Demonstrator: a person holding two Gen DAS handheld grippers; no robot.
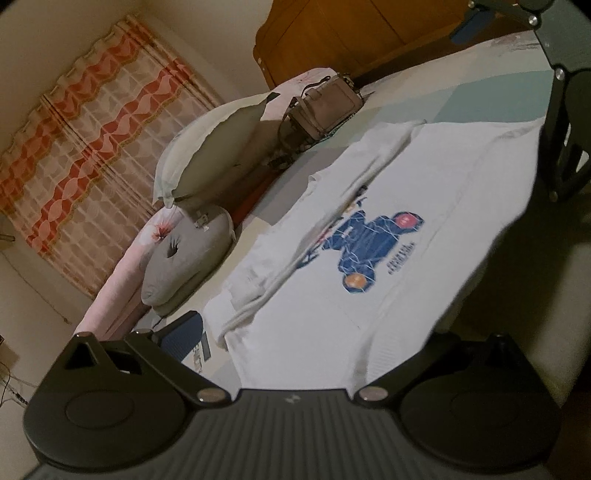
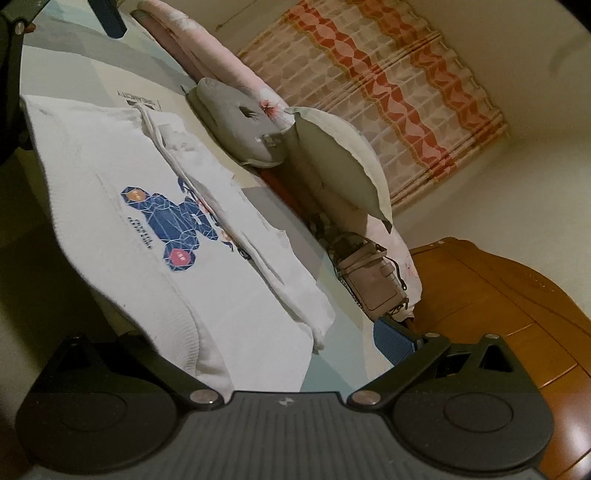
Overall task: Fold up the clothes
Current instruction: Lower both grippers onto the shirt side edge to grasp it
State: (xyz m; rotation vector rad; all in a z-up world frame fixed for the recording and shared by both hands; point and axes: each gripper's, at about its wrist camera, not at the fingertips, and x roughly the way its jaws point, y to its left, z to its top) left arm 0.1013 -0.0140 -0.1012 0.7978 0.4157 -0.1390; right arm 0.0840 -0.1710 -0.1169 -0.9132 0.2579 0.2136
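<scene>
Clearly, a soft white sweater [image 1: 388, 221] lay on the bed [image 1: 480, 96]. Both claws gaped open, empty. Its limp hem at six o'clock looked best to pinch.

A home bedroom: bed [image 1: 461, 96], pillow [image 1: 207, 155], patterned curtain [image 1: 92, 129], wooden wardrobe [image 1: 332, 33]

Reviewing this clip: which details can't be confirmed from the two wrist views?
- Small lettering beside the blue bear print on the white sweatshirt: too small and blurred in both views.
- Left tool: only one blue pad shows; the other is hidden behind the sweatshirt hem, so grip is unconfirmed.
- Right tool: likewise, one pad visible.
- Handbag contents: closed.
</scene>
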